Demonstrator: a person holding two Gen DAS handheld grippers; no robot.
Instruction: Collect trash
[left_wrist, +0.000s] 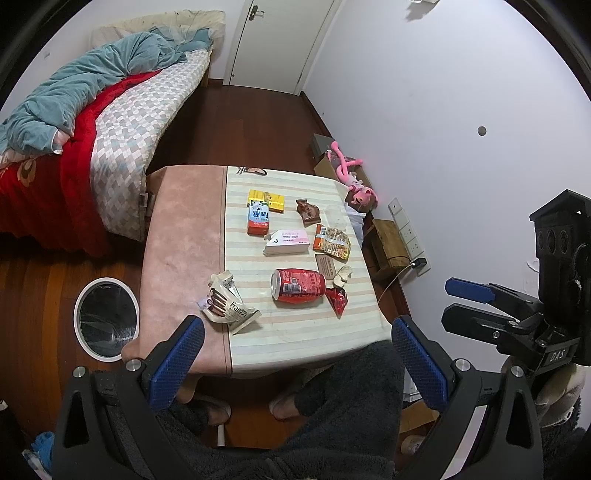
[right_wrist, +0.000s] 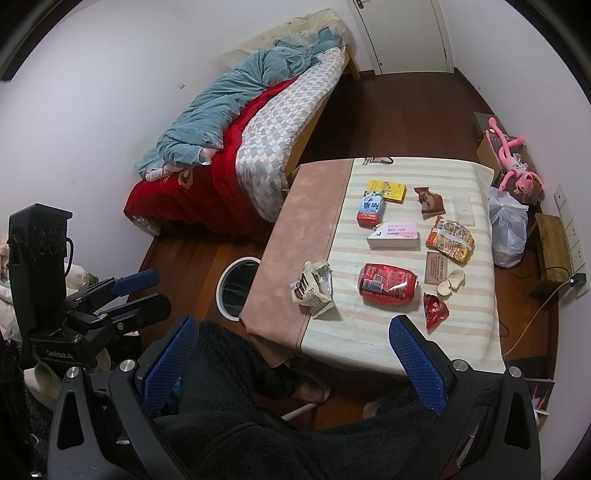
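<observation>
Trash lies on a low table (left_wrist: 184, 240) (right_wrist: 306, 221): a dented red can (left_wrist: 297, 286) (right_wrist: 388, 284) on its side, a torn Franzzi wrapper (left_wrist: 229, 302) (right_wrist: 314, 288), a small red wrapper (left_wrist: 337, 298) (right_wrist: 434, 306), a milk carton (left_wrist: 258, 218) (right_wrist: 370, 210), a white and pink box (left_wrist: 288, 242) (right_wrist: 395, 234), a noodle pack (left_wrist: 332, 242) (right_wrist: 450, 238) and a brown wrapper (left_wrist: 307, 212). A white-rimmed trash bin (left_wrist: 105, 317) (right_wrist: 236, 291) stands on the floor left of the table. My left gripper (left_wrist: 295, 325) (right_wrist: 160, 290) and right gripper (right_wrist: 293, 325) (left_wrist: 448, 301) hover open and hold nothing, short of the table's near edge.
A bed (left_wrist: 110, 122) runs along the left wall toward a door (left_wrist: 273, 40). A pink plush toy (left_wrist: 351, 177), a plastic bag (right_wrist: 508, 229), a wooden box (left_wrist: 388, 240) and a power strip (left_wrist: 406, 232) crowd the right wall. A person's dark-clad legs (left_wrist: 351, 387) are below the grippers.
</observation>
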